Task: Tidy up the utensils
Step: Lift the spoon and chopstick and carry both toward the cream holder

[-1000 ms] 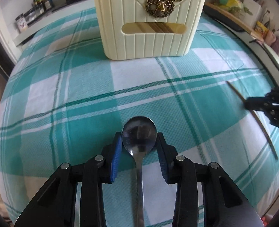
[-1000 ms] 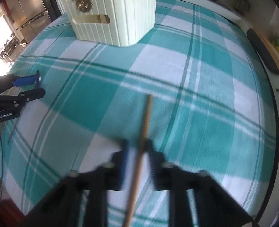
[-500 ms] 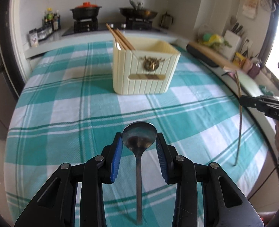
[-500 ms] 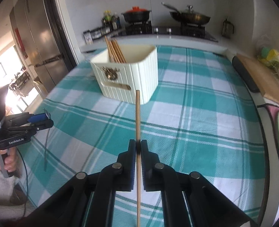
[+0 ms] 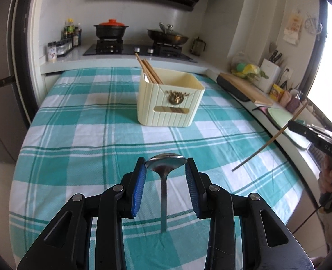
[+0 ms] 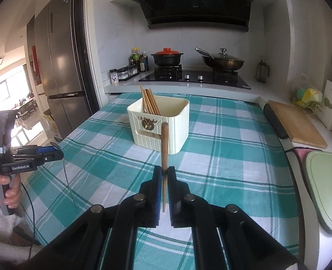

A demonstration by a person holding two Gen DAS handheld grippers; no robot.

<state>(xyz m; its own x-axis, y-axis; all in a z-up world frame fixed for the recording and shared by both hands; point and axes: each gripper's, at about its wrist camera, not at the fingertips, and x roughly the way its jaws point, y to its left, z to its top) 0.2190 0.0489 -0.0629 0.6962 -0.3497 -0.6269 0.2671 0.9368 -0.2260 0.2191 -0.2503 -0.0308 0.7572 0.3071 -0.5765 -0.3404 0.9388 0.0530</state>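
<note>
Left wrist view: at lower centre, the left gripper (image 5: pixel 166 165) clamps a metal spoon (image 5: pixel 166 164) by its bowl; the cream utensil holder (image 5: pixel 169 100) stands at centre on the checked tablecloth (image 5: pixel 80 139).

Right wrist view: at lower centre, the right gripper (image 6: pixel 164 175) is clenched on a wooden chopstick (image 6: pixel 164 148) pointing up toward the holder.

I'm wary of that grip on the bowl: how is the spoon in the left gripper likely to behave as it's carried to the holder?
Probably slippery: the spoon looks like polished metal, and the left gripper pinches only its rounded bowl edges. Likely to swing, since the long handle hangs free below the pads. It looks stiff, so it shouldn't bend going into the holder.
</note>
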